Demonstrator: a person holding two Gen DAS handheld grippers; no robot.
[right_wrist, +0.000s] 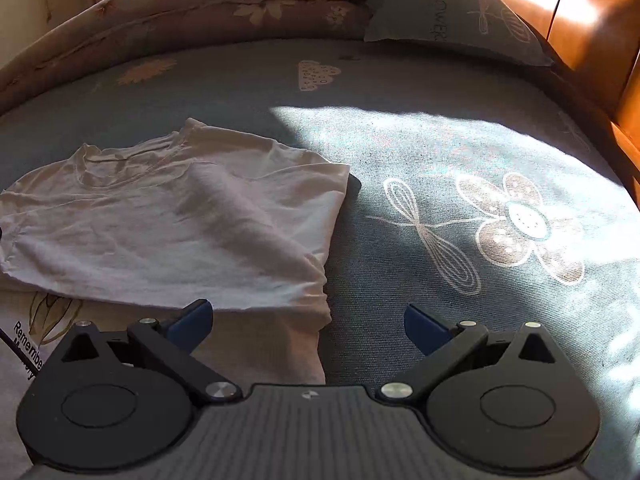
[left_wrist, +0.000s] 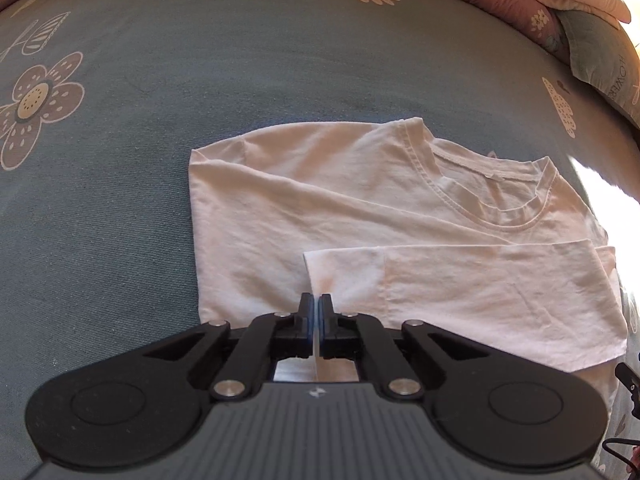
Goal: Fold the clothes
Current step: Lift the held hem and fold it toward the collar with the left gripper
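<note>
You are working over a pale T-shirt that is lying partly folded on the blue flowered bedsheet, collar pointing away from you toward the pillow; your left gripper is pinching shut on a thin fold of the shirt's cloth, right where the folded-in sleeve edge is meeting the body; your right gripper is hanging with its jaws spread wide and nothing between them, one blue pad just over the shirt's near hem, the other over bare sheet. The shirt's long axis is running from hem to collar, straight ahead of both grippers; the unclaimed hem corner is lying just ahead and to the left of your right gripper, so that hand is probably the one that is needing to close in next. The pillow is showing the letters "OWER"; a print near the right gripper's left side is reading "Remember", the line beneath it being cut off.
</note>
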